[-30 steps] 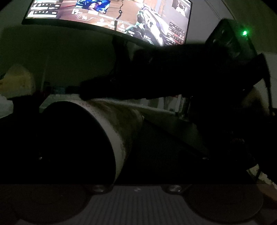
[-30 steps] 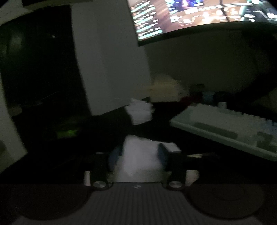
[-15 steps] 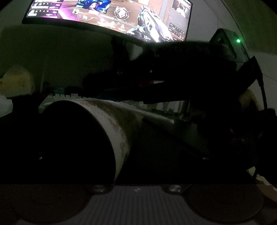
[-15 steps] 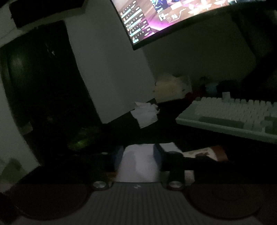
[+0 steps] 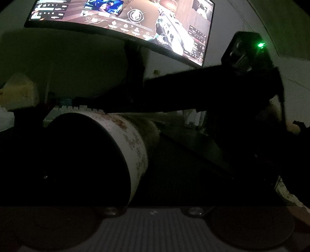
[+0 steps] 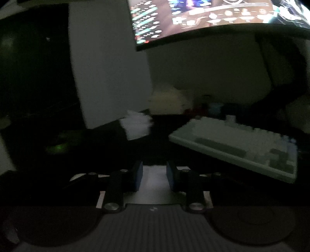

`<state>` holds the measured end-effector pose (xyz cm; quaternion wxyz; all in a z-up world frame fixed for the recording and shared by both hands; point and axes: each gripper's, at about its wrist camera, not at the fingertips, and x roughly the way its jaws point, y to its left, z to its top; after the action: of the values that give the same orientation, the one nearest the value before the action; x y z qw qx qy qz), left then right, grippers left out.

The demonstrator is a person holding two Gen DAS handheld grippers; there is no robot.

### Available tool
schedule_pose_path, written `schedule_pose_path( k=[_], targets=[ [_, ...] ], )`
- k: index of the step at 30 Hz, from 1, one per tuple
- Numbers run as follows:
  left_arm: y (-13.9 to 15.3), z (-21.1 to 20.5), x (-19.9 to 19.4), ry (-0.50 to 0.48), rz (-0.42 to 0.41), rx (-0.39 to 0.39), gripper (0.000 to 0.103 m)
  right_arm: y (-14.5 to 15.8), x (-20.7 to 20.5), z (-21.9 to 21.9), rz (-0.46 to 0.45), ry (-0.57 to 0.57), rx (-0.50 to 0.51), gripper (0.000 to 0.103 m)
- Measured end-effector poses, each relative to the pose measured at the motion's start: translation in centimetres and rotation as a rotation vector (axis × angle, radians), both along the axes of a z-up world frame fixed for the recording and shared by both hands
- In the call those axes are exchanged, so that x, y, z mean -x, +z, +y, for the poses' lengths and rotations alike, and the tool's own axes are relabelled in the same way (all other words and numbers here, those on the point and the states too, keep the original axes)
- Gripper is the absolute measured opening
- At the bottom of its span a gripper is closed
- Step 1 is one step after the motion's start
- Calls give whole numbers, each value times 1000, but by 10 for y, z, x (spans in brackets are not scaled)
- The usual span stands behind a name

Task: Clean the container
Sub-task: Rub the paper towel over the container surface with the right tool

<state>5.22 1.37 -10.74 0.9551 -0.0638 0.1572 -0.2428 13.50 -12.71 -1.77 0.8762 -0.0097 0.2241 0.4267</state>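
A white container (image 5: 135,143) with brown stains lies on its side, filling the lower left of the left wrist view, its dark end toward the camera. My left gripper (image 5: 149,166) holds it by the wall; the fingers are lost in the dark. The right gripper's dark housing (image 5: 244,58), with a green light, reaches in from the right, and its front end lies over the container's upper side. In the right wrist view my right gripper (image 6: 154,174) is shut on a white tissue (image 6: 154,186) between its blue pads (image 6: 138,176).
The room is dark. A lit curved monitor (image 5: 124,17) hangs over the desk. A pale keyboard (image 6: 242,147) sits to the right, a crumpled tissue (image 6: 137,126) and a yellowish lump (image 6: 168,100) behind, and a white panel (image 6: 108,77) to the left.
The right gripper with the tissue has shifted over the container's top and now sits slightly higher. Its view has swung across the desk. The container stays in my left gripper.
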Motion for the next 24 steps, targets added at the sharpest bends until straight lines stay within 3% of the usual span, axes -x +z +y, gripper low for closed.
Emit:
schedule_pose_path(
  k=[8, 14, 17, 21, 24],
  targets=[
    [2, -4, 1, -7, 1, -21, 103, 4, 22, 11, 18, 148, -34, 31],
    [2, -8, 3, -13, 3, -30, 103, 0, -4, -11, 12, -38, 18, 31],
    [2, -12, 4, -21, 3, -40, 103, 2, 4, -6, 12, -23, 19, 31],
    [1, -15, 4, -31, 1, -60, 103, 4, 29, 5, 6, 128, -24, 31],
    [1, -14, 6, -49, 5, -58, 103, 3, 25, -3, 14, 126, -33, 31]
  ],
)
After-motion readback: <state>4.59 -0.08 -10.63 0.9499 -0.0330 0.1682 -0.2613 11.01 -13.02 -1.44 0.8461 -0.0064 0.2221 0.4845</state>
